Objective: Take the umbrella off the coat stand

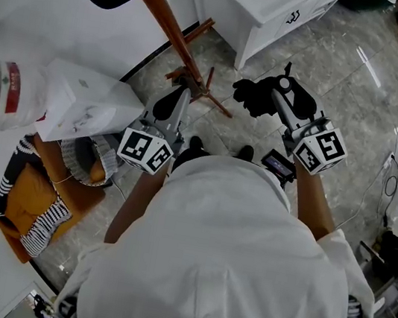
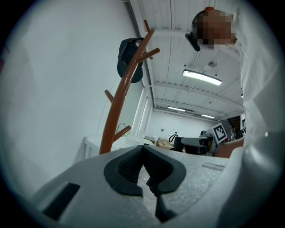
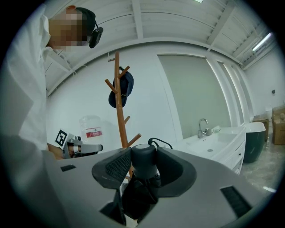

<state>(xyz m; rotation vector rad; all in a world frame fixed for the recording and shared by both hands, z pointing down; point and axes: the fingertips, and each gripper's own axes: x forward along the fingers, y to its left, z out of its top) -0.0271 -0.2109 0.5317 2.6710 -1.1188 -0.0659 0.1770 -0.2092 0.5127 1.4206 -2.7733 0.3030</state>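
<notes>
Two grippers: held out ahead of a person in a white shirt (image 1: 228, 257), both tilted upward.
Right gripper (image 3: 142, 167): jaws clamped on the round handle of a folded black umbrella (image 3: 143, 159), fabric bunched below.
Left gripper (image 2: 144, 167): jaws pressed together, nothing between them.
Umbrella position: clear of the coat stand (image 3: 118, 102), right of its foot.
Coat stand: brown wood, dark cap (image 3: 124, 89) on an upper peg.
Surroundings: white vanity (image 1: 269, 11) beyond; water jug (image 3: 91, 129) by the wall.

No legible text; red label (image 3: 94, 132) on water jug (image 3: 91, 122) blurred, unreadable.
</notes>
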